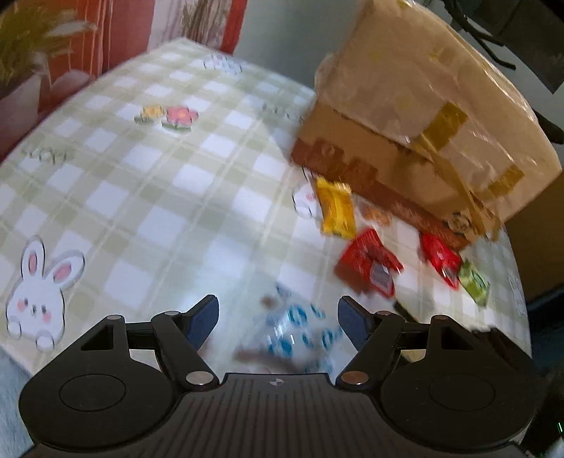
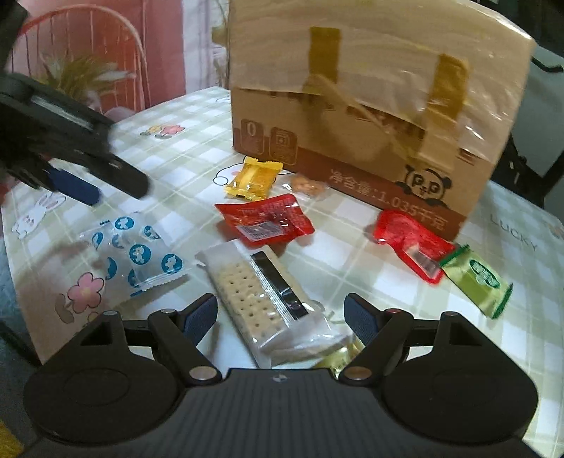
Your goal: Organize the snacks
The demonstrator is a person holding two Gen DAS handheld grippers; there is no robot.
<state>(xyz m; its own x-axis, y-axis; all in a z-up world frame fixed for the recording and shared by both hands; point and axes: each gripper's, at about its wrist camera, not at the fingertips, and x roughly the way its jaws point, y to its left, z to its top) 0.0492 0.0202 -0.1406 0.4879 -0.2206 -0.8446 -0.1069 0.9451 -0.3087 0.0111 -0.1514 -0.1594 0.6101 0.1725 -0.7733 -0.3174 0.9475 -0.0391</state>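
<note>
The right gripper point(image 2: 280, 317) stands wide, holding nothing, with the cracker pack point(image 2: 262, 299) lying on the table between its pads but not pressed. To take it well, I judge it best to lower squarely over the pack's near end, keep both pads clear of the small gold wrapper point(image 2: 340, 356) tucked under it, and close across the narrow width without crushing the crackers.

The left gripper point(image 1: 278, 319) is also wide and empty, above the blue-and-white packet point(image 1: 299, 334), which sits between its fingers untouched.

The other snacks lie loose near the cardboard box point(image 2: 370, 88): a yellow packet point(image 2: 253, 178), 2 red packets point(image 2: 268, 220) point(image 2: 410, 243) and a green one point(image 2: 476, 278) just beside the second red. The box is taped shut across its top, so where the snacks belong I cannot tell.

The table wears a green-and-white checked cloth point(image 1: 141, 176) printed with rabbits and flowers. Beyond it stand red curtains point(image 1: 91, 31) and a potted plant point(image 2: 84, 75).
</note>
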